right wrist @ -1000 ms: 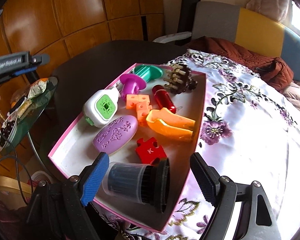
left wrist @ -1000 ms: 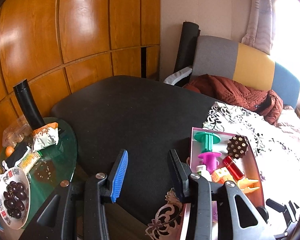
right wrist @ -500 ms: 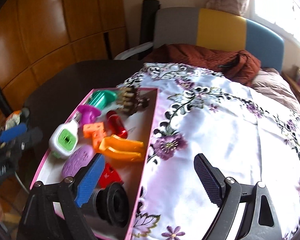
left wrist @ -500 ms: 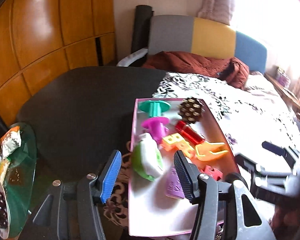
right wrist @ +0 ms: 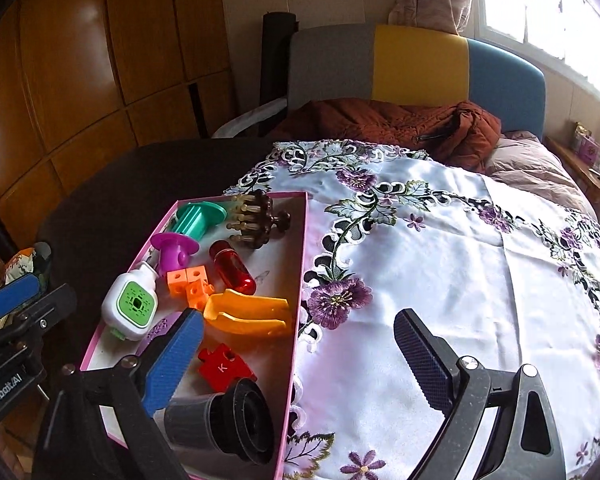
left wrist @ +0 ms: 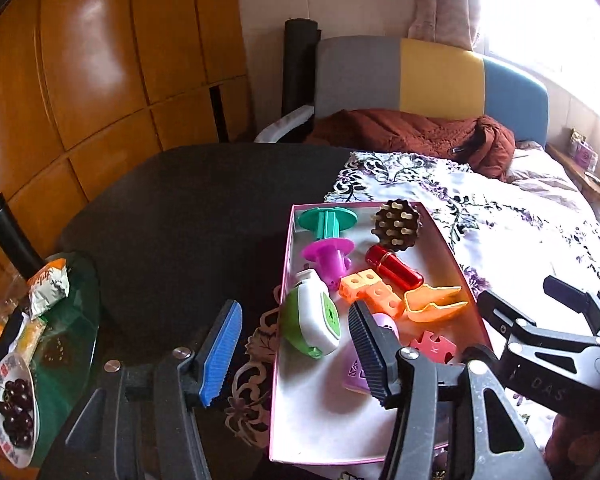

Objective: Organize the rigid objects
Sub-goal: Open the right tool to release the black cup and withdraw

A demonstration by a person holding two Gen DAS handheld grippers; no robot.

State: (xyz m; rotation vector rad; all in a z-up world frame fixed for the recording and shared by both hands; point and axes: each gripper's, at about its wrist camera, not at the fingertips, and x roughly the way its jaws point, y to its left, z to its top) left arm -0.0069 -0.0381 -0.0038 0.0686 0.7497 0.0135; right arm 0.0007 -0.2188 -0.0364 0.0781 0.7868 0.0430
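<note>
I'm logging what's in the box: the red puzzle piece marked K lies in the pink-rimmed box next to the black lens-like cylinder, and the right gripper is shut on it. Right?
Not quite. In the right wrist view the right gripper is open and holds nothing; the red puzzle piece lies loose in the pink-rimmed box, beside the black cylinder.

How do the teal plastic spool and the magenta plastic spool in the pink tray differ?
The teal plastic spool lies nearer the pink tray's far end; the magenta plastic spool lies just behind it, toward the cameras. The teal one looks slightly larger. Both share the flanged spool shape and lie untouched, with both grippers open.
</note>
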